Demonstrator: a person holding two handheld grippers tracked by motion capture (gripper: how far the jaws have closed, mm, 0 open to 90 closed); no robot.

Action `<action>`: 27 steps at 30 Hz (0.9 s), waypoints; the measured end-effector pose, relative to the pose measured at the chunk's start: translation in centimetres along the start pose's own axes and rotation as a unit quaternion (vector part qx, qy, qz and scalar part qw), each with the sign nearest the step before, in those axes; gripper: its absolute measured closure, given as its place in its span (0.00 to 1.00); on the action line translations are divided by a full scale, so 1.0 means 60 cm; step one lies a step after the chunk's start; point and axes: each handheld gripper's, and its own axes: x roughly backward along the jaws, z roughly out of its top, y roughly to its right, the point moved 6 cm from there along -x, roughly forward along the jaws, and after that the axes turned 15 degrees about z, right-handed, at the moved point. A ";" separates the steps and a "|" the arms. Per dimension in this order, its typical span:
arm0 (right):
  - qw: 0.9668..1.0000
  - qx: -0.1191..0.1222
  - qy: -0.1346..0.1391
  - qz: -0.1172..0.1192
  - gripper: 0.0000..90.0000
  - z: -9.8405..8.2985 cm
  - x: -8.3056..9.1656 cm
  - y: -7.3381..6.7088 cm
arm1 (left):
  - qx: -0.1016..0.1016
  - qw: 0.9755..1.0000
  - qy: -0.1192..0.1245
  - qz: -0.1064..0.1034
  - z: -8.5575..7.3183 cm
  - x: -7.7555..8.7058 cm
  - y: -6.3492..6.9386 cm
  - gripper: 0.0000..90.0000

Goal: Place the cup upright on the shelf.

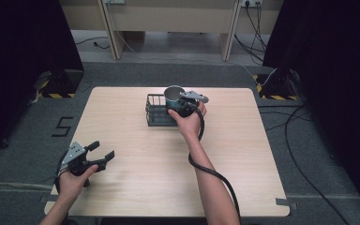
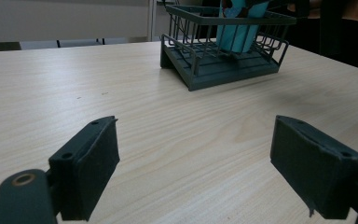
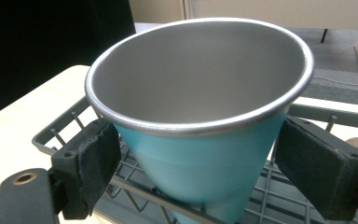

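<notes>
- While the right gripper (image 3: 198,172) held the cup (image 3: 200,116) over the wire rack (image 1: 158,110), its jaws sat against the cup's two sides just under the rim, seemingly clamped on it; the cup tilted slightly, mouth up.
- Cup position: inside the rack's near-right part, its foot low among the wires; whether it already rested on the rack floor could not be told.
- Judgement: side grip below the flared rim kept the tapered cup from slipping down, and left the mouth free for lowering it upright into the rack.
- The left gripper (image 1: 97,154) was held low over the tabletop (image 1: 136,183) at the near-left corner, well apart from the rack, jaws wide apart and holding nothing.
- Judgement: the left one was parked out of the way, aimed at the rack, ready to steady it if it shifted.
</notes>
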 end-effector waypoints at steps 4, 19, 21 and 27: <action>1.000 -0.001 -0.001 0.000 0.17 -0.001 0.006 -0.003 | 0.000 1.000 0.000 0.000 0.000 0.000 0.000 0.16; 1.000 0.014 -0.006 -0.001 0.17 -0.008 0.039 -0.009 | -0.002 1.000 0.001 0.001 0.000 0.000 -0.001 0.16; 1.000 0.014 -0.009 -0.001 0.17 -0.012 0.044 -0.007 | -0.002 1.000 0.001 0.001 0.000 0.000 -0.001 0.16; 1.000 0.010 -0.010 -0.002 0.17 -0.021 0.058 -0.003 | -0.001 1.000 0.000 0.003 0.000 0.000 -0.001 0.16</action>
